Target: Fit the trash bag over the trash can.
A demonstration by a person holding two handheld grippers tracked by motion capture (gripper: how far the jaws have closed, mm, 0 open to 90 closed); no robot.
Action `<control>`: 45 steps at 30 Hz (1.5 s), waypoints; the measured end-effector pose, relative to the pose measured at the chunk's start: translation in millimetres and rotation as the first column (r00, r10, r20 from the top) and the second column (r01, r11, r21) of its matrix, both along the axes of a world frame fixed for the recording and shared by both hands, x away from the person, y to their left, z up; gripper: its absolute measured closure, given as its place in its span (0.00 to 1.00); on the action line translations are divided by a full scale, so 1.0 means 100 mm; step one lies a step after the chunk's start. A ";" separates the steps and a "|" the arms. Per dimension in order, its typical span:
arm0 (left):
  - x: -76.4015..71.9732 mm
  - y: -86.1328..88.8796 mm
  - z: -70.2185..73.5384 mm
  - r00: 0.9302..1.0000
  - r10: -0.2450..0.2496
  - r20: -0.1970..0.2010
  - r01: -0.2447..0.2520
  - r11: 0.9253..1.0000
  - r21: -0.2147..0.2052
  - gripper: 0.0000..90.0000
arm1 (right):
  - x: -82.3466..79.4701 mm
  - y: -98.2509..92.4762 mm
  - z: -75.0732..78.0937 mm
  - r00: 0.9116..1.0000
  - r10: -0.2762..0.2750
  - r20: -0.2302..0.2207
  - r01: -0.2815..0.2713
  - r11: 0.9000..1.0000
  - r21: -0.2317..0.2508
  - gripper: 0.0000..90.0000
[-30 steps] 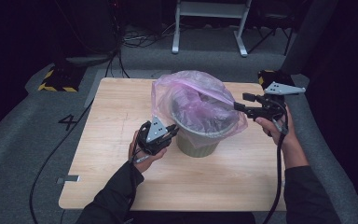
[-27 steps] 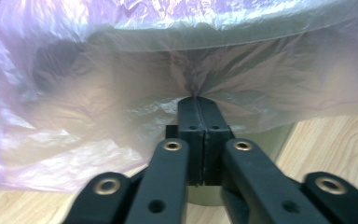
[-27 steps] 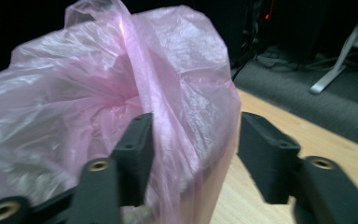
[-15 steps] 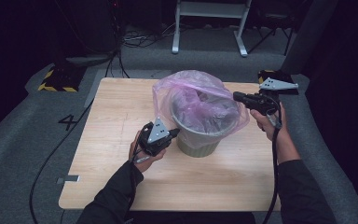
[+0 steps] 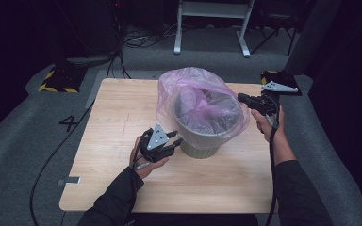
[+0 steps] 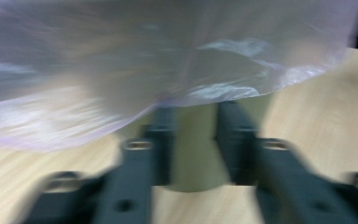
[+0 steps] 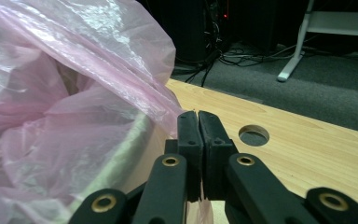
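Note:
A grey-green bin (image 5: 202, 143) lined with a thin pink bag (image 5: 193, 89) stands on the wooden table (image 5: 122, 108). My left gripper (image 5: 175, 138) sits low at the bin's front-left side. In the blurred left gripper view its jaws (image 6: 196, 116) stand apart and have just been opening. Only the bin wall (image 6: 193, 158) shows in the gap, under the hanging bag (image 6: 121, 60). My right gripper (image 5: 241, 98) is at the bin's right rim. Its jaws (image 7: 197, 116) are pressed together, pinching the bag's edge (image 7: 65, 93).
A round hole (image 7: 253, 134) is cut in the table close to the right gripper. Beyond the table's far edge, on the grey floor, are cables, a white stand (image 5: 212, 28) and a yellow-black striped block (image 5: 56, 80).
The right gripper's jaws went from open to shut, and it shifted a little toward the bag's rim and down. The left gripper's jaws have parted; that hand stayed in place.

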State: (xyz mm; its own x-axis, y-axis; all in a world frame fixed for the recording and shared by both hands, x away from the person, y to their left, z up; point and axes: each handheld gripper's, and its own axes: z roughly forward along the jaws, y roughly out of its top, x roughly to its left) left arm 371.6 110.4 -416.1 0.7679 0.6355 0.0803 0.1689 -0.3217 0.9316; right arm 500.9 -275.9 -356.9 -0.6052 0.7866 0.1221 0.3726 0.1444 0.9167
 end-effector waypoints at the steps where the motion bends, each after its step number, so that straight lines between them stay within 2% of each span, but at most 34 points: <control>1: 0.00 0.04 0.01 1.000 -0.006 -0.003 0.006 1.000 -0.017 0.56 | -0.01 0.00 0.01 1.000 0.002 0.007 -0.002 1.000 -0.003 0.97; 3: -0.02 0.12 0.05 1.000 0.021 0.014 -0.020 0.999 -0.044 0.45 | -0.02 0.00 0.03 1.000 0.003 0.010 -0.003 1.000 -0.011 0.96; 7: 0.05 0.29 0.14 0.998 0.060 0.011 -0.058 0.992 -0.109 0.25 | -0.02 0.01 0.04 1.000 0.008 0.012 -0.008 1.000 -0.024 0.92; 9: 0.11 0.34 0.19 0.998 0.059 0.024 -0.057 0.994 -0.098 0.18 | -0.01 0.02 0.04 1.000 0.018 0.011 -0.018 1.000 -0.026 0.88; 10: 0.18 0.37 0.23 0.996 0.083 0.030 -0.080 0.993 -0.090 0.17 | -0.01 0.03 0.04 1.000 0.019 0.012 -0.018 0.999 -0.029 0.88; 12: 0.26 0.41 0.25 0.998 0.070 0.012 -0.068 0.992 -0.107 0.16 | 0.01 0.04 0.03 1.000 0.018 0.007 -0.018 0.999 -0.033 0.86; 15: 0.43 0.44 0.27 0.998 0.069 -0.008 -0.070 0.993 -0.097 0.17 | 0.02 0.06 0.03 1.000 0.027 0.004 -0.026 0.999 -0.043 0.82; 17: 0.54 0.44 0.26 0.997 0.066 -0.035 -0.069 0.994 -0.085 0.17 | 0.02 0.05 0.04 0.999 0.032 0.008 -0.032 0.999 -0.040 0.80; 18: 0.60 0.44 0.26 0.997 0.048 -0.053 -0.052 0.996 -0.077 0.18 | 0.02 0.05 0.04 0.999 0.034 0.007 -0.034 0.999 -0.038 0.80; 20: 0.70 0.43 0.25 0.996 0.046 -0.082 -0.052 0.996 -0.073 0.25 | 0.02 0.04 0.05 0.999 0.039 0.011 -0.038 0.998 -0.039 0.81; 21: 0.73 0.42 0.24 0.995 0.065 -0.078 -0.069 0.996 -0.057 0.38 | 0.02 0.04 0.05 0.999 0.036 0.012 -0.035 0.999 -0.041 0.84; 22: 0.77 0.41 0.23 0.994 0.074 -0.080 -0.077 0.996 -0.037 0.43 | 0.02 0.03 0.05 0.999 0.040 0.014 -0.039 0.999 -0.038 0.86; 24: 0.83 0.39 0.21 0.995 0.053 -0.087 -0.053 0.999 -0.005 0.71 | 0.02 0.03 0.05 0.999 0.041 0.020 -0.040 0.998 -0.044 0.91; 27: 0.86 0.35 0.18 0.995 0.056 -0.076 -0.054 0.998 0.035 0.99 | 0.04 0.04 0.04 0.999 0.047 0.021 -0.046 0.998 -0.052 0.96; 31: 0.86 0.28 0.13 0.995 0.014 -0.101 -0.007 0.998 0.066 1.00 | 0.03 0.05 0.02 0.998 0.062 0.018 -0.061 0.997 -0.051 0.99; 36: 0.79 0.20 0.08 0.994 -0.033 -0.102 0.043 0.995 0.094 1.00 | -0.01 0.07 -0.04 0.996 0.089 0.001 -0.089 0.994 -0.065 1.00; 39: 0.74 0.17 0.04 0.993 -0.055 -0.105 0.065 0.993 0.097 1.00 | -0.04 0.04 -0.06 0.995 0.102 -0.010 -0.103 0.994 -0.043 1.00; 42: 0.65 0.14 0.00 0.994 -0.073 -0.086 0.083 0.990 0.115 1.00 | -0.09 0.03 -0.06 0.993 0.115 -0.008 -0.115 0.992 -0.046 1.00; 45: 0.51 0.13 -0.05 0.992 -0.106 -0.073 0.116 0.982 0.148 1.00 | -0.17 0.02 -0.10 0.989 0.146 -0.015 -0.146 0.987 -0.064 1.00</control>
State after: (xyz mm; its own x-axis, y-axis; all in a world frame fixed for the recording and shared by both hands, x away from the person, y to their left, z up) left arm 422.2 123.4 -421.1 0.8399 0.5300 0.1172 0.1822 -0.4786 0.8589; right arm 483.6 -274.3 -366.5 -0.7133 0.6963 0.0801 0.3521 0.2571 0.9000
